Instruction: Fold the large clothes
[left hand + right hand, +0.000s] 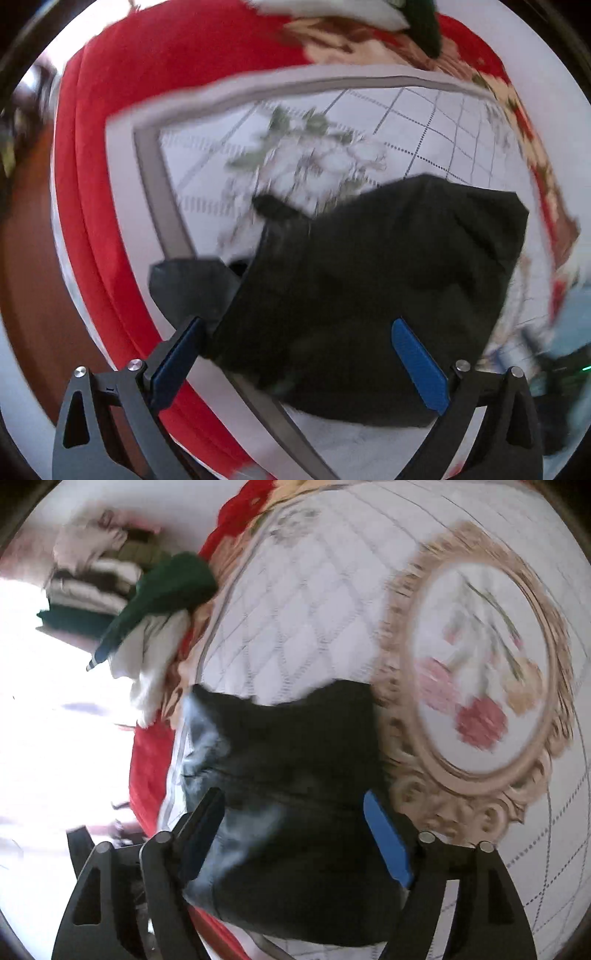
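I see black garment bunched on quilted bed cover; left gripper jaws wide, right gripper jaws wide, cloth between both, neither pinching. Risk: I close on several layers, fold comes out lopsided

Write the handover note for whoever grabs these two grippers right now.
Left gripper: open, jaws wide over the black fabric garment, not pinching it.
Right gripper: open, above the same garment, nothing gripped.
The garment lies bunched on the white quilted bedspread with the red border.
A stack of folded clothes and a loose dark green garment sit at the bed's edge.
Done: black piece looks partly folded; frames are blurred.
Left: finish folding and add it to the stack.
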